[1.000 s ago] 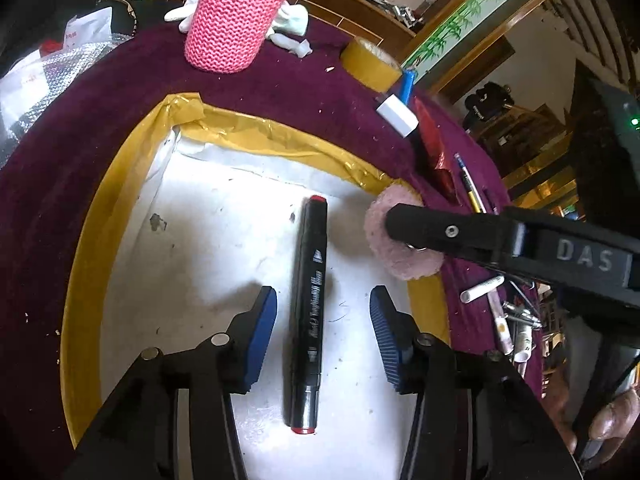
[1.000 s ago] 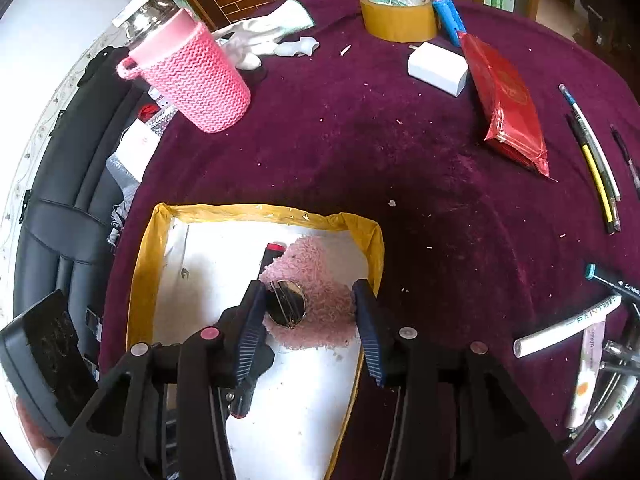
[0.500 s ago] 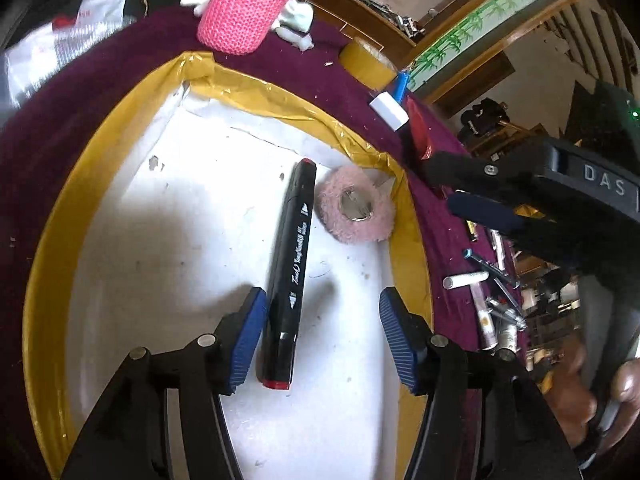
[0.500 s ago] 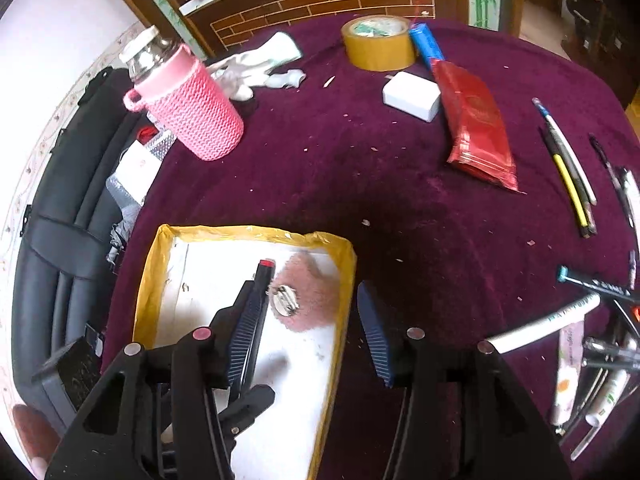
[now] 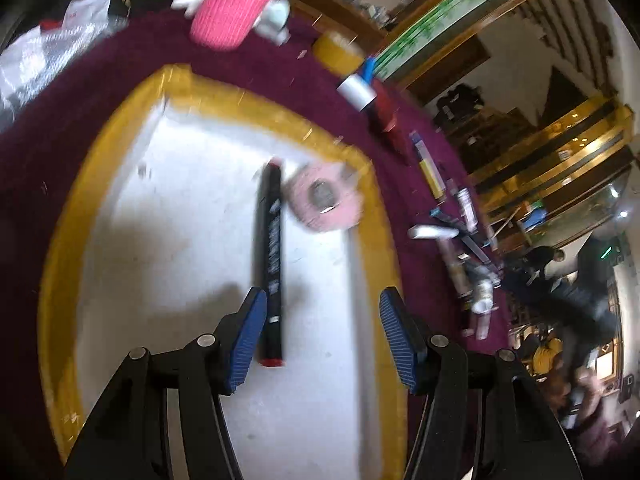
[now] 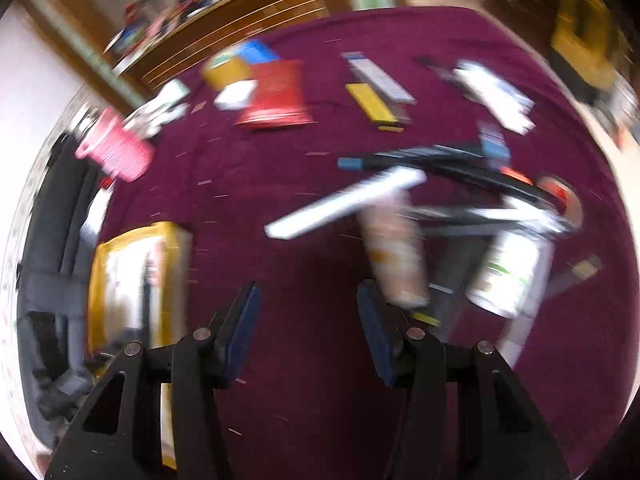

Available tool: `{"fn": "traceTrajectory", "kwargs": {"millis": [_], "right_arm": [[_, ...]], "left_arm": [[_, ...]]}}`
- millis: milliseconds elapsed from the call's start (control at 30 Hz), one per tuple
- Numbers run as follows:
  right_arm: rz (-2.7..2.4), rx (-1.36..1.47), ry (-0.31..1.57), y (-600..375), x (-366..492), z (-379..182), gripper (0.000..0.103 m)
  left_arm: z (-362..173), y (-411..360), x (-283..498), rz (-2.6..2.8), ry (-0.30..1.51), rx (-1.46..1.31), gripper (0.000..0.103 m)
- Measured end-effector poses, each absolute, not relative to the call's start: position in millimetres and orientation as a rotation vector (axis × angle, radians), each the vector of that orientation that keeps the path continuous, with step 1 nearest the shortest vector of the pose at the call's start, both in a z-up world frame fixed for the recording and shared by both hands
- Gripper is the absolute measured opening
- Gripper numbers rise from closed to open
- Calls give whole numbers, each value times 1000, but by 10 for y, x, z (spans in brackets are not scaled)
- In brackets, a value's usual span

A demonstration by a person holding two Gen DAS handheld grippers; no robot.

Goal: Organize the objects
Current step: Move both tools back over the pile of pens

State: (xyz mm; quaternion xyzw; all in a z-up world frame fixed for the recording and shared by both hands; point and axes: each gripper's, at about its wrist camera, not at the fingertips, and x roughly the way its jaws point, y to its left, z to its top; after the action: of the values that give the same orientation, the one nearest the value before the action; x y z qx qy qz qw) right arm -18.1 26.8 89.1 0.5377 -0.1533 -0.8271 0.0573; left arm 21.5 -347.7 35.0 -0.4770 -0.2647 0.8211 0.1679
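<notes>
Lying in one shallow white tray with a yellow taped rim [image 5: 216, 92] are two things: one black marker with red ends [image 5: 270, 256] and, just right of its far end, one round pink fuzzy pad with a metal centre [image 5: 324, 202]. The left tool [image 5: 322, 334] hangs over the tray's near part, its jaws having just been opening, apart with nothing between them; the marker's near end is beside the left blue pad. The right tool [image 6: 308, 332] is over bare maroon desk [image 6: 280, 160], jaws apart and empty, having just widened. Right of it sits a blurred heap of pens and tubes [image 6: 440, 216], too smeared to count. One pink knitted cup [image 5: 236, 0] stands far left.
</notes>
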Motion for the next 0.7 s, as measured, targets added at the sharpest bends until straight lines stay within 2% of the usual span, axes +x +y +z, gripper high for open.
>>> {"fn": "traceTrajectory", "kwargs": {"millis": [67, 133, 167, 367, 633, 667, 700], "right_arm": [[-2553, 1642, -540, 653, -28, 881, 49], [-2590, 1663, -603, 1013, 83, 832, 49], [-2603, 1676, -628, 1154, 120, 795, 49], [-2571, 1720, -728, 1662, 230, 603, 49], [-2547, 1709, -657, 2097, 418, 550, 49], [-2543, 1714, -659, 2161, 439, 539, 49], [-2542, 1722, -658, 2226, 461, 529, 49]], "left_arm": [[582, -3401, 258, 2358, -724, -1308, 60], [785, -3203, 266, 2368, -668, -1274, 76], [861, -3068, 256, 2367, -632, -1267, 79], [972, -1986, 43, 2369, -231, -1287, 79], [468, -911, -578, 2328, 318, -1334, 78], [409, -840, -630, 2322, 371, -1332, 77], [343, -734, -709, 2311, 443, -1326, 72]]}}
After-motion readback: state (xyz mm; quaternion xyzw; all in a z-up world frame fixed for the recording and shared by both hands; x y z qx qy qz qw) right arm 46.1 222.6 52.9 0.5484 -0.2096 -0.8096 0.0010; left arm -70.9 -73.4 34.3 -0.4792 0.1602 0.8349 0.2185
